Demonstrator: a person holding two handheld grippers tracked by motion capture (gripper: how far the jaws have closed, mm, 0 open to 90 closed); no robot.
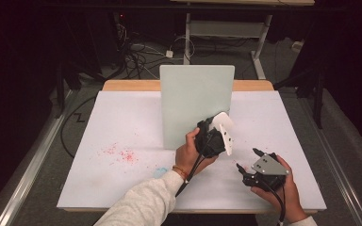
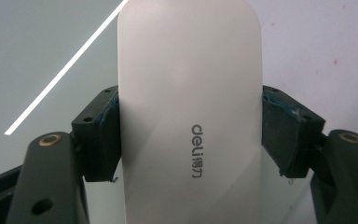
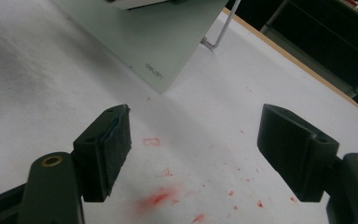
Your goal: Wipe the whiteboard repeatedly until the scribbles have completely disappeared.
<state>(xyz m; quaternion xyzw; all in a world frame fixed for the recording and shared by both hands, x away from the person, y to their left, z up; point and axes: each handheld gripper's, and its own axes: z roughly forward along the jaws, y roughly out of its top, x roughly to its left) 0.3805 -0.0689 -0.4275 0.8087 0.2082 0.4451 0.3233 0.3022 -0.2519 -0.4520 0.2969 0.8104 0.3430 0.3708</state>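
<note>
A pale green glass board [image 1: 195, 101] stands upright at the middle of the white table [image 1: 122, 117]. My left gripper [image 1: 215, 125] is shut on a white oblong eraser [image 1: 221, 120] with "deli" printed on it, held at the board's lower right edge. In the left gripper view the eraser [image 2: 191, 107] sits clamped between both jaws, with the board [image 2: 28, 42] behind it at the left. My right gripper [image 1: 246, 158] is open near the table's front right, low over the table, nothing between its jaws [image 3: 193, 149]. The board's lower corner [image 3: 154, 37] shows beyond it.
Red marker stains [image 1: 121, 154] speckle the table at the front left, and more red specks [image 3: 156, 198] lie under the right gripper. A metal stand leg [image 3: 216, 35] props the board from behind. Cables [image 1: 136, 54] and table legs lie on the floor beyond.
</note>
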